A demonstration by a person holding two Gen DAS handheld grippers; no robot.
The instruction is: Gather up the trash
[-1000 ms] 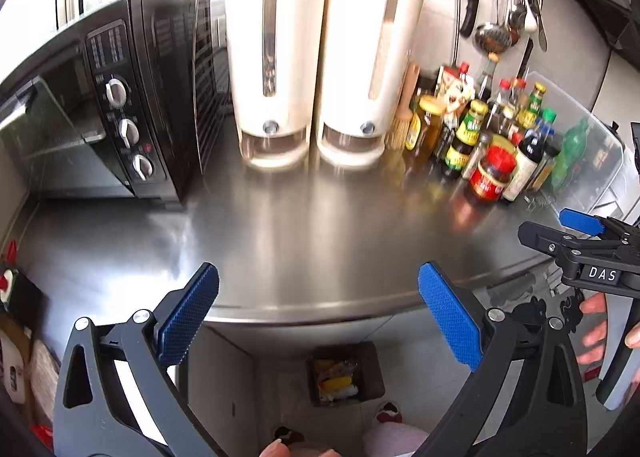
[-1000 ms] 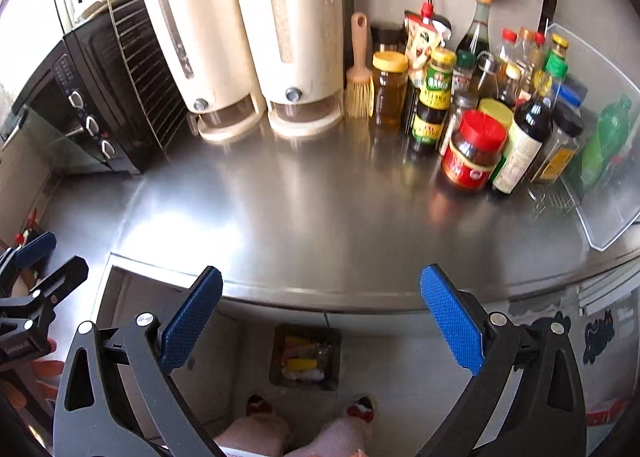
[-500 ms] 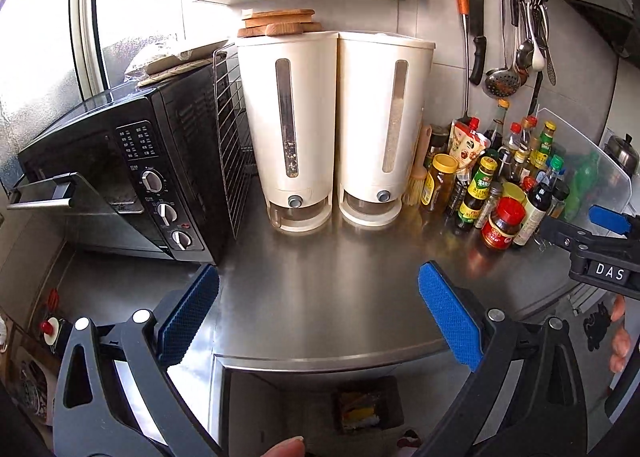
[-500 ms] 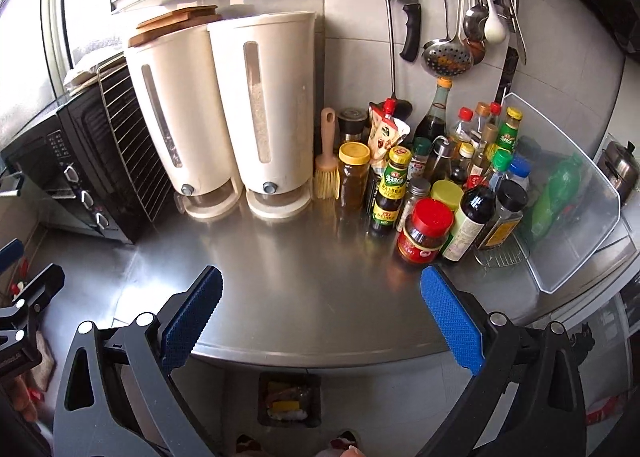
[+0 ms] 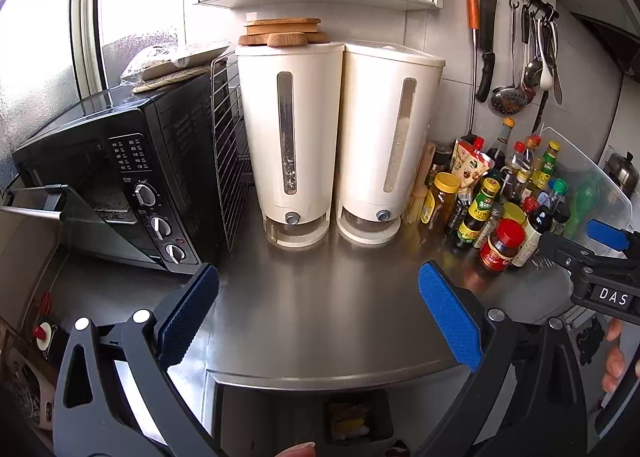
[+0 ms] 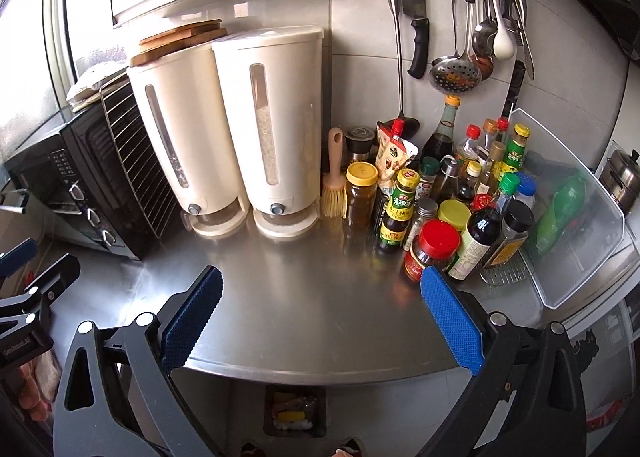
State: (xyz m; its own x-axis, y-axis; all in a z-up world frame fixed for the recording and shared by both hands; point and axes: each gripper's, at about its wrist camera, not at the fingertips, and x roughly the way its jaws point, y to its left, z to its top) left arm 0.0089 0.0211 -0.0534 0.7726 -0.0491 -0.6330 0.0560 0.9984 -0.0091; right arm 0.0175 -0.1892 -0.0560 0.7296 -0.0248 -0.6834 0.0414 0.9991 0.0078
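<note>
A dark trash bin (image 5: pixel 357 419) stands on the floor below the counter's front edge, with yellow and white scraps inside; it also shows in the right wrist view (image 6: pixel 295 411). My left gripper (image 5: pixel 318 311) is open and empty, held above the steel counter (image 5: pixel 320 317). My right gripper (image 6: pixel 320 315) is open and empty, above the same counter (image 6: pixel 304 297). The right gripper's tip shows at the right edge of the left wrist view (image 5: pixel 588 253). No loose trash shows on the counter.
A black oven (image 5: pixel 120 177) with its door open stands left. Two cream dispensers (image 5: pixel 340 137) stand at the back. Several sauce bottles and jars (image 6: pixel 448 193) crowd the right, beside a clear plastic bin (image 6: pixel 572 213). Utensils and a cleaver (image 6: pixel 416 17) hang on the wall.
Both grippers have risen and tilted up from the counter edge. The view now takes in the wall and cabinet, and the floor bin has slid toward the bottom of both views. Both stay open.
</note>
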